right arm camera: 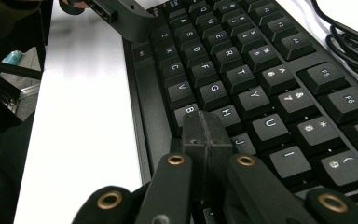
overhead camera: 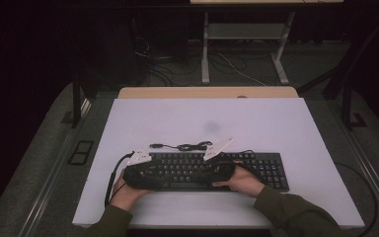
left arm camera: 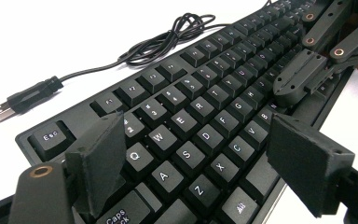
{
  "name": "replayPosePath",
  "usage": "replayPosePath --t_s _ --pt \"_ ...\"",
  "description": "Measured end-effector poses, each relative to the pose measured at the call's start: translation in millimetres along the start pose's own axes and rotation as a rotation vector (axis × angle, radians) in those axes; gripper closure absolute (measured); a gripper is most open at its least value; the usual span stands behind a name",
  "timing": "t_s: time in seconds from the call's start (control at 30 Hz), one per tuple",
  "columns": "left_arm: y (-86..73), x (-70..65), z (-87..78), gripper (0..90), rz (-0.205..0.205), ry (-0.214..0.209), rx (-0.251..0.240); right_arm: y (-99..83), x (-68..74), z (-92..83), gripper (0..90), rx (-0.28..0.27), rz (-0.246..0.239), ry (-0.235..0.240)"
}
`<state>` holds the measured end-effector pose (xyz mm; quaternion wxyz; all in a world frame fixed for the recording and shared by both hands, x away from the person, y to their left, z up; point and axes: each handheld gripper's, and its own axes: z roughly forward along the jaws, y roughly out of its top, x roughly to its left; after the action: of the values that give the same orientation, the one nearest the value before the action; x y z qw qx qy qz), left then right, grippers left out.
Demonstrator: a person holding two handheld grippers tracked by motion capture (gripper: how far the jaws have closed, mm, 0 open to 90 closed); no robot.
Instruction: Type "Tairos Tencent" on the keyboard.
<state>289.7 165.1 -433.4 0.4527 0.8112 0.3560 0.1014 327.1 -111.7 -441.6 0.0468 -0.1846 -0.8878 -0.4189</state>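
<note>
Two tools over black keyboard [overhead camera: 217, 170] on white desk [overhead camera: 286, 123]: left tool [left arm camera: 205, 154] spread wide above A-S-Z keys, empty; right tool [right arm camera: 206, 135] shut, tips by B-H keys; typing apparently midway, USB cable [left arm camera: 135, 46] unplugged.

A wide white rectangular tabletop [overhead camera: 286, 128] has a strip of light wood [overhead camera: 207, 92] along its far edge. Beyond it, on the dark grey floor [overhead camera: 39, 163], stands a white metal desk frame [overhead camera: 244, 37], with loose cables [overhead camera: 227, 64] trailing around its legs.
</note>
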Motion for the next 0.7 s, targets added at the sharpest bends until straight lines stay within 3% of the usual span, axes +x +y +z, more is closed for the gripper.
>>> replayPosePath --t_s 0.37,0.47,0.7 --pt "1.4 0.0 -0.9 25.3 0.006 -0.007 -0.009 0.8 -1.3 -4.9 88.9 -0.034 -0.001 -0.003" --pt "2.6 0.3 -0.6 31.3 0.012 -0.012 -0.012 0.5 -2.4 -7.7 84.9 -0.045 0.001 -0.005" --pt "7.6 0.9 4.2 51.9 0.022 -0.050 -0.011 -3.3 -4.4 -16.0 66.2 -0.072 0.028 -0.026"
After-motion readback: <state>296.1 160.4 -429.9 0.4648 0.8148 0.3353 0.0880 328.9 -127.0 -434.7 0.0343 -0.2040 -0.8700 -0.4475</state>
